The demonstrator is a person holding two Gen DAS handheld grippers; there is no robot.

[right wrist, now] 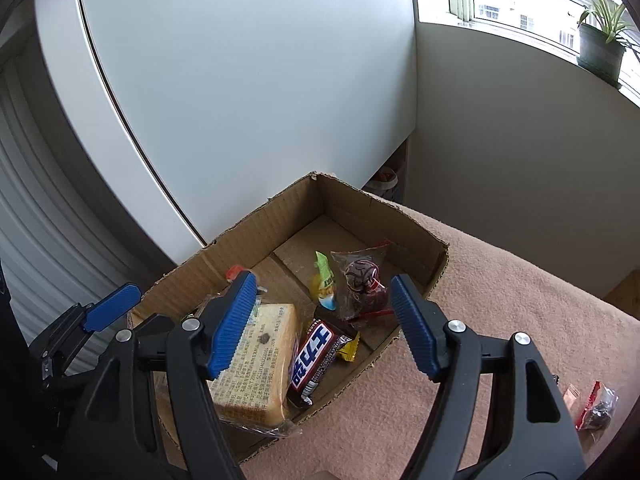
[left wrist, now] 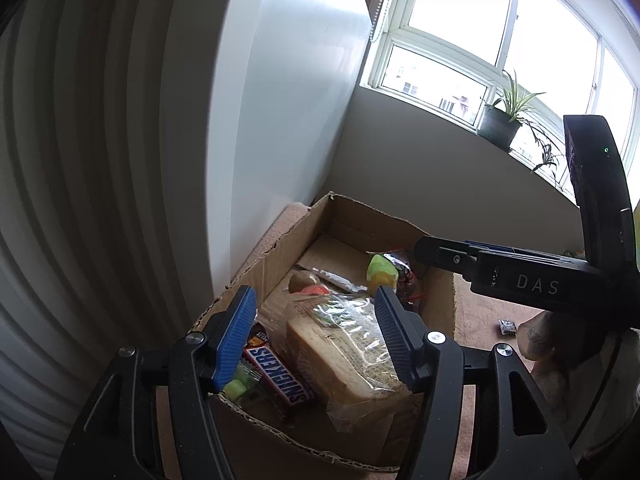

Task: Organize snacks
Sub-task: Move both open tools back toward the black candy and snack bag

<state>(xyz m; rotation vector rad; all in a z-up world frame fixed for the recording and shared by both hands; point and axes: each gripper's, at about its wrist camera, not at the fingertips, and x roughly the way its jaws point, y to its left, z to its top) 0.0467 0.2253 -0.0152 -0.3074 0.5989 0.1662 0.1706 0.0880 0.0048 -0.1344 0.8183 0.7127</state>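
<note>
An open cardboard box [left wrist: 256,264] [right wrist: 360,208] sits on a pinkish cloth surface [right wrist: 500,300]. Inside lie a wrapped block of bread [left wrist: 340,356] [right wrist: 260,364], a Snickers bar [left wrist: 276,376] [right wrist: 312,360], a green-and-yellow packet [left wrist: 382,272] [right wrist: 324,284], a dark red candy bag [right wrist: 364,284] and a small yellow sweet [right wrist: 349,350]. My left gripper [left wrist: 316,328] hovers open over the bread, its pads clear of it. My right gripper [right wrist: 324,304] is open above the box's near side, holding nothing. In the right wrist view, one blue pad of the left gripper [right wrist: 108,308] shows at the left.
A white cabinet panel [right wrist: 240,80] stands right behind the box. Loose wrapped snacks [right wrist: 596,404] lie on the cloth to the right, and a small packet [left wrist: 507,326] lies there too. A potted plant [left wrist: 500,124] stands on the windowsill.
</note>
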